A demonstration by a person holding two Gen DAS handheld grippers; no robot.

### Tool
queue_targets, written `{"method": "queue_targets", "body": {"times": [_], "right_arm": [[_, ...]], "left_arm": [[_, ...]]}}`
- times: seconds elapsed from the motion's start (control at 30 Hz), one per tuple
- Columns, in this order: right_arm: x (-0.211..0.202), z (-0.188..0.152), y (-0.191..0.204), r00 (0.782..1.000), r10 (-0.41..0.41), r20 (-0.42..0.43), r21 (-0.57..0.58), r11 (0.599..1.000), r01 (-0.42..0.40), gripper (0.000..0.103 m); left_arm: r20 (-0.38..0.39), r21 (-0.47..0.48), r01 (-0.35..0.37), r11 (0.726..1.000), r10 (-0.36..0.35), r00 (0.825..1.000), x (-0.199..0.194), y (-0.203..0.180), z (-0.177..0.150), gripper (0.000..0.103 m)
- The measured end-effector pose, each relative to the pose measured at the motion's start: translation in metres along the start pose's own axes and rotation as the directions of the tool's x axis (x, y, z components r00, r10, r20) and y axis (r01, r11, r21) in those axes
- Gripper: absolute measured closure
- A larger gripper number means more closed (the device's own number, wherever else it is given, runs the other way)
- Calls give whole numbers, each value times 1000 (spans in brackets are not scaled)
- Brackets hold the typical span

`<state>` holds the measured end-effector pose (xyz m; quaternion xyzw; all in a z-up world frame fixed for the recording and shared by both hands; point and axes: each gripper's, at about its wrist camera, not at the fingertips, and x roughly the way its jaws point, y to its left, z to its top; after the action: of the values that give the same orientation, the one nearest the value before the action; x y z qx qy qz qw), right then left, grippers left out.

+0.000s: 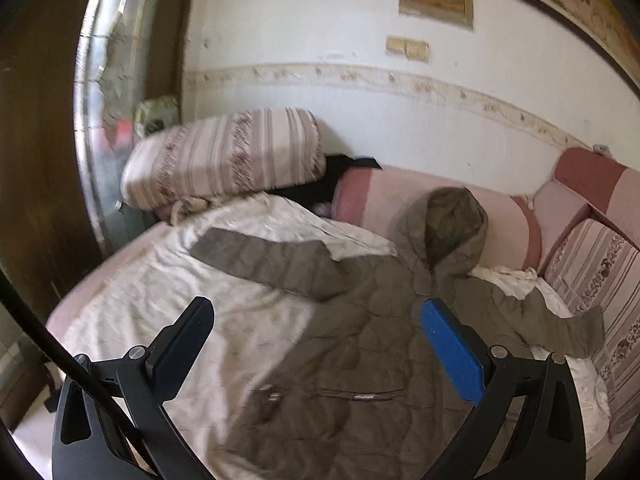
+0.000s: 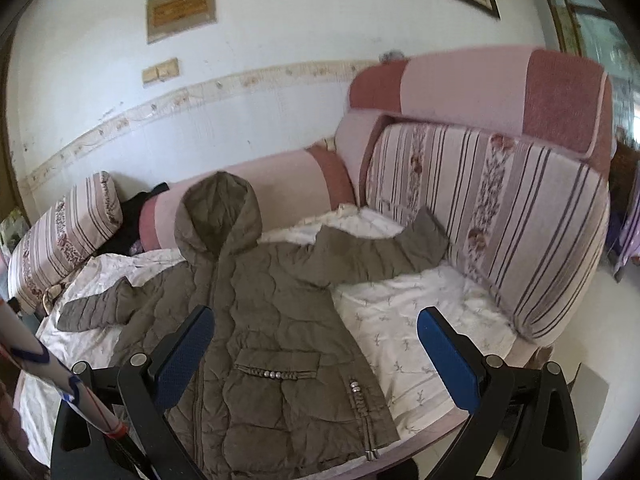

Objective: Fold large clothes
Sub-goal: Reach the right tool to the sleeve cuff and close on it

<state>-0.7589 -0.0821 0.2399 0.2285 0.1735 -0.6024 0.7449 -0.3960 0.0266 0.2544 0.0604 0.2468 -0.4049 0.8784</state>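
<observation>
A brown quilted hooded coat [image 1: 360, 344] lies flat, front up, on a white sheet [image 1: 160, 300] over a sofa bed, sleeves spread to both sides and hood against the pink backrest. It also shows in the right wrist view [image 2: 272, 320], with its pocket and zip facing me. My left gripper [image 1: 316, 316] is open and empty, held above the coat's lower left part. My right gripper [image 2: 316, 324] is open and empty, held above the coat's lower right edge.
A striped bolster pillow [image 1: 224, 156] and a black garment [image 1: 320, 184] sit at the far left end. Striped and pink sofa cushions [image 2: 500, 216] rise at the right end. A wall runs behind. A wooden door [image 1: 32, 160] stands at left.
</observation>
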Motion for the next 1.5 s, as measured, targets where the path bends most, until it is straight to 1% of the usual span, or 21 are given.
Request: {"method": "queue_targets", "body": {"times": [0.1,0.23,0.27,0.37,0.47,0.5,0.57,0.6,0.63,0.7,0.73,0.83,0.93,0.97,1.03,1.1,1.17,1.3,1.43,1.47,1.5], "right_arm": [[26,4,-9,999,0,-45,38,999,2,0],[60,12,-28,995,-30,-98,86,996,38,0],[69,14,-35,993,-35,-112,105,993,47,0],[92,16,-54,986,-47,-161,154,985,73,0],[123,19,-77,974,-63,-218,188,977,105,0],[132,20,-83,971,-77,-226,190,974,122,0],[155,24,-103,966,-93,-240,207,968,145,0],[167,26,-115,966,-91,-242,223,964,146,0],[183,29,-129,964,-87,-252,242,959,150,1],[211,33,-153,960,-80,-268,292,943,160,8],[226,36,-166,959,-86,-272,315,933,173,16],[265,46,-193,953,-120,-280,347,913,217,24],[302,59,-209,941,-189,-281,314,908,276,31],[315,62,-215,936,-199,-289,309,907,288,38],[337,66,-228,933,-200,-301,316,902,295,44],[352,67,-237,928,-212,-307,311,899,309,44],[365,66,-245,915,-243,-322,301,890,342,44],[385,63,-260,906,-252,-339,307,881,360,44],[401,65,-269,911,-240,-336,307,887,346,44],[406,66,-270,905,-253,-341,293,886,358,45],[410,67,-272,903,-256,-345,285,888,360,50]], "left_arm": [[-28,-6,32,999,-32,999,32,-30,6,0],[-54,-20,64,998,-65,996,83,-74,6,0],[-48,-17,62,998,-63,997,97,-84,3,0],[-28,58,46,997,-44,999,150,-112,-24,0],[-39,133,-30,991,36,999,202,-116,-65,0],[-95,152,-47,987,62,994,224,-116,-72,0],[-170,132,-21,991,43,985,245,-112,-73,0],[-164,104,-20,994,37,986,252,-109,-74,0],[-149,83,-43,996,55,987,259,-107,-74,0],[-161,87,-52,995,66,985,269,-105,-74,0],[-171,94,-49,994,65,983,275,-106,-72,0],[-172,116,-57,992,77,982,287,-106,-71,0],[-184,116,-61,991,82,980,293,-103,-69,0],[-188,113,-62,992,83,979,295,-103,-70,0],[-190,104,-69,992,88,978,296,-101,-68,0],[-188,105,-80,991,99,977,300,-99,-68,0],[-193,114,-86,990,107,975,302,-100,-70,0],[-192,137,-92,986,118,974,305,-103,-73,0],[-181,160,-101,982,129,975,307,-107,-76,0],[-181,165,-102,981,132,975,308,-108,-77,0],[-181,171,-104,980,135,974,309,-109,-77,0]]}}
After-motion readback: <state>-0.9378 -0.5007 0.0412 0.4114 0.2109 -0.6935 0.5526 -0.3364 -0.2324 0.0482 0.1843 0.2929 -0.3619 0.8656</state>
